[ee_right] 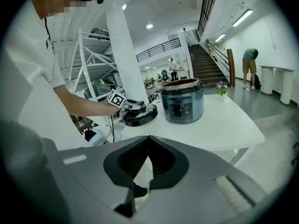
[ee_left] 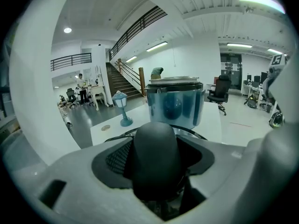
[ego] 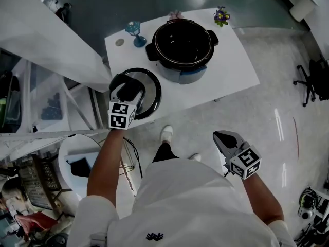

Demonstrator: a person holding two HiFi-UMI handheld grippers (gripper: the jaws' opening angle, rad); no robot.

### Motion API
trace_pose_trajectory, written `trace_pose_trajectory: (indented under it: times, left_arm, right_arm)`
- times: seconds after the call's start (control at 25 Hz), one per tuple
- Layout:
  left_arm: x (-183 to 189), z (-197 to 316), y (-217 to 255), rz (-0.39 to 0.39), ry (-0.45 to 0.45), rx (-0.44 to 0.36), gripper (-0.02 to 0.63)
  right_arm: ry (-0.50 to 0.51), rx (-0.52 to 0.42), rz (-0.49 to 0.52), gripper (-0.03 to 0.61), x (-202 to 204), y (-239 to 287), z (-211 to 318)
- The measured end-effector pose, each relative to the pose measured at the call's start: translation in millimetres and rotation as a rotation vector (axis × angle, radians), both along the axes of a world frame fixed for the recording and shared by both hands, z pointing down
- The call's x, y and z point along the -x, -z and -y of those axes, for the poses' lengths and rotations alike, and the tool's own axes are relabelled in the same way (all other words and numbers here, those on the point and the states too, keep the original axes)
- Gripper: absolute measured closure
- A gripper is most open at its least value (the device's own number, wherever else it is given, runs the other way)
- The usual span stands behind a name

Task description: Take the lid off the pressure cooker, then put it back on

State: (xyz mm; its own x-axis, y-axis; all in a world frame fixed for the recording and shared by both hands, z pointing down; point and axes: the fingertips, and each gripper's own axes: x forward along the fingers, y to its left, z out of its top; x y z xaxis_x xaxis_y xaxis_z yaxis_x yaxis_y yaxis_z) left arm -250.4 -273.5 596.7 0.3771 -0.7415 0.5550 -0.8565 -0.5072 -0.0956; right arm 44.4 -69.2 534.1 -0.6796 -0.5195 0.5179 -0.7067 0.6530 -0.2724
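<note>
The pressure cooker (ego: 182, 48) stands open on the white table (ego: 236, 68), its dark pot showing; it is also in the left gripper view as the cooker (ee_left: 175, 101) and in the right gripper view as the cooker (ee_right: 182, 100). Its round black lid (ego: 149, 94) is over the table's near left edge, and whether it touches the table I cannot tell. My left gripper (ego: 131, 90) is shut on the lid's black handle (ee_left: 156, 157). My right gripper (ego: 225, 139) is shut and empty, off the table near the person's body, with jaw tips meeting in the right gripper view.
A small blue lamp-shaped ornament (ego: 134, 32), a round disc (ego: 120, 42) and a pot of flowers (ego: 221, 16) stand along the table's far side. A white slanted beam (ego: 51, 40) and shelving lie left. An office chair (ego: 311, 81) stands on the floor at right.
</note>
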Motion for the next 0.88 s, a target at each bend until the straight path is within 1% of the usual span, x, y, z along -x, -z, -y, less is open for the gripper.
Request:
trace_pose_trajectory:
  times: [0.24, 0.56, 0.88]
  left_arm:
    - [7, -5, 34, 0.019, -0.029, -0.014, 0.325]
    - [9, -10, 89, 0.001, -0.087, -0.011, 0.325]
    - [-3, -4, 147, -0.026, -0.132, -0.029, 0.325]
  right_arm:
    - [-0.001, -0.013, 0.011, 0.565, -2, 3, -2]
    - [-0.015, -0.023, 0.026, 0.565, -11, 3, -7]
    - [-0.032, -0.033, 0.041, 0.565, -21, 3, -9]
